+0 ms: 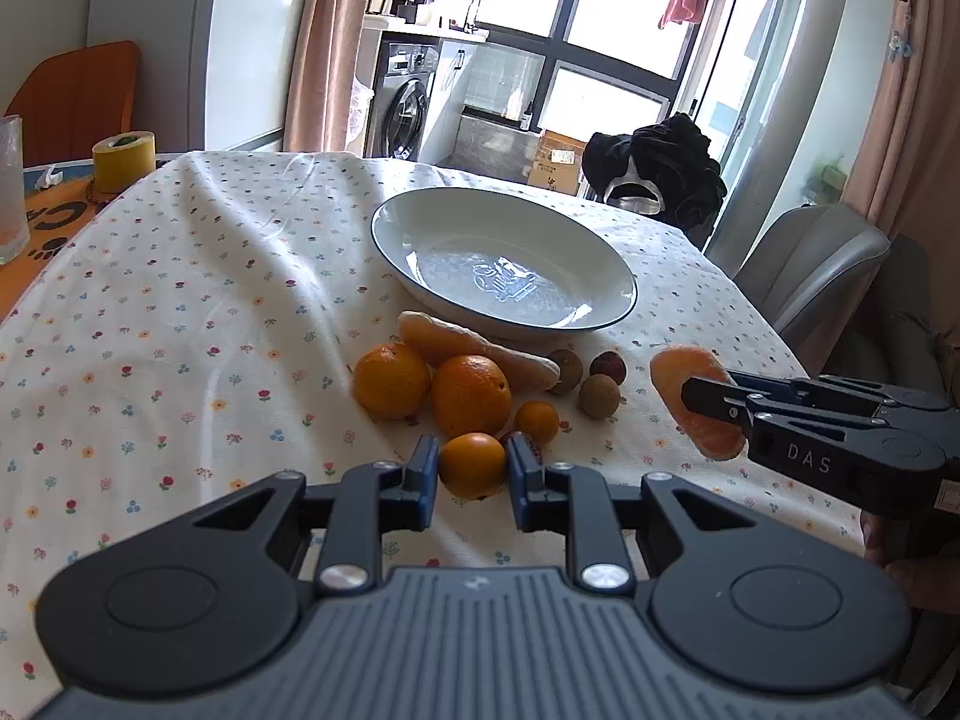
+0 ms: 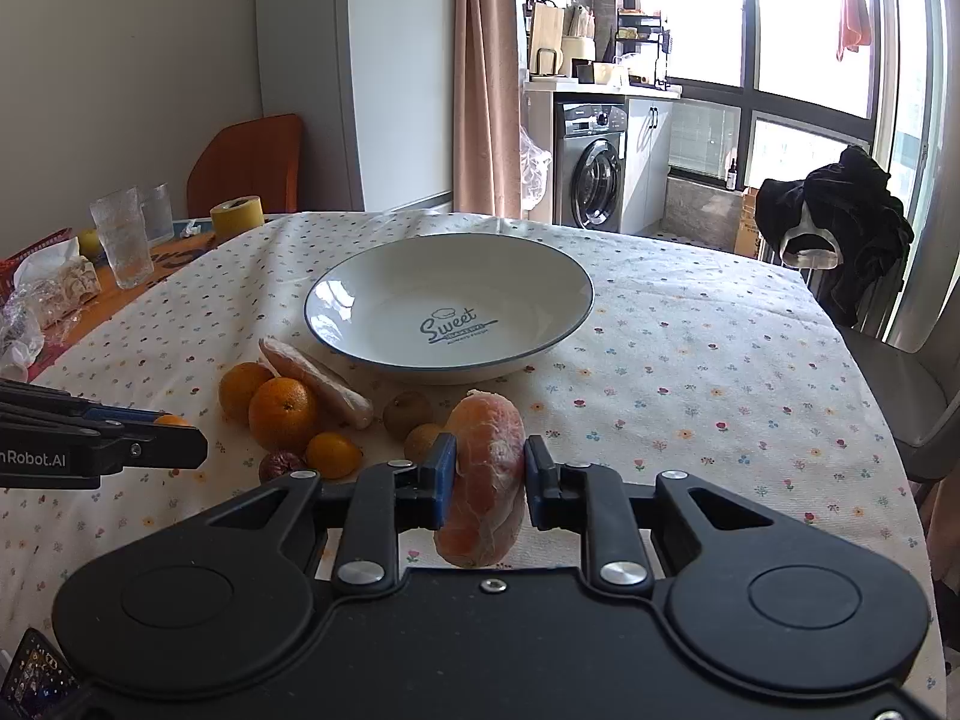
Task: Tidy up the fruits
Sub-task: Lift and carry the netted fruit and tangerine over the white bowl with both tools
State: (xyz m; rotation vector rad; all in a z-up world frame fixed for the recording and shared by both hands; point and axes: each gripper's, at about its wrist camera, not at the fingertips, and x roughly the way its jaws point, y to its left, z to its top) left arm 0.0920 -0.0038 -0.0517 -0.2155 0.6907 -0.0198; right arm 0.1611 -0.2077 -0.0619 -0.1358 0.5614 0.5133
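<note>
From my seat the plate [image 2: 336, 294] sits open from above — nothing over it. Its near rim is fenced by the long orange piece [image 2: 315, 375], two oranges [image 2: 282, 414] and small brown fruits [image 2: 408, 414], tightly packed. Right of the plate the tablecloth [image 2: 690, 372] lies bare — probably the easier lane in.
</note>
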